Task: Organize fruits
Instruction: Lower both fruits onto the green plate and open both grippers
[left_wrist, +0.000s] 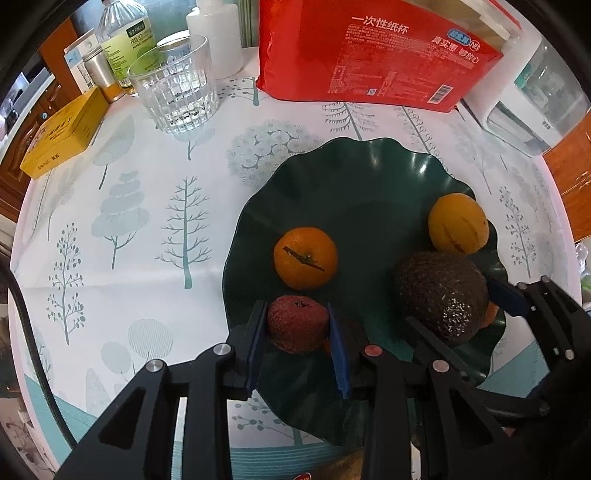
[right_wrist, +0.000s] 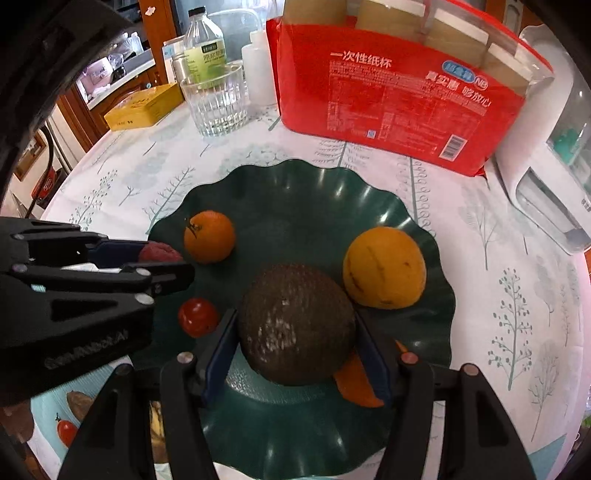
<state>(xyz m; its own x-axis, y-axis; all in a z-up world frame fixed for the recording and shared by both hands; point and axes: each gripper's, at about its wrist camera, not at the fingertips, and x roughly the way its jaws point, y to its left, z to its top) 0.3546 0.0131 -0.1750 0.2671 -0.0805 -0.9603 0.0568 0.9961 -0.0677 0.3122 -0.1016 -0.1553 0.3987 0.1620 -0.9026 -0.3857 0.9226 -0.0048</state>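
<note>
A dark green wavy plate (left_wrist: 354, 184) (right_wrist: 317, 192) lies on the tree-patterned tablecloth. My left gripper (left_wrist: 297, 326) is shut on a wrinkled dark red fruit (left_wrist: 297, 324) over the plate's near-left rim; it also shows in the right wrist view (right_wrist: 159, 252). My right gripper (right_wrist: 295, 345) is shut on a dark avocado (right_wrist: 295, 325) (left_wrist: 441, 295) over the plate. On the plate lie a small tangerine (left_wrist: 306, 257) (right_wrist: 209, 236), a yellow-orange citrus (left_wrist: 458, 223) (right_wrist: 384, 267), a small red tomato (right_wrist: 197, 316) and an orange fruit (right_wrist: 356, 387) partly hidden under the avocado.
A red pack of paper cups (left_wrist: 373, 55) (right_wrist: 399, 96) stands behind the plate. A drinking glass (left_wrist: 173, 86) (right_wrist: 216, 101), bottles (left_wrist: 125, 40) and a yellow box (left_wrist: 61, 134) stand at the back left. A white appliance (left_wrist: 532, 99) (right_wrist: 550, 166) sits at the right.
</note>
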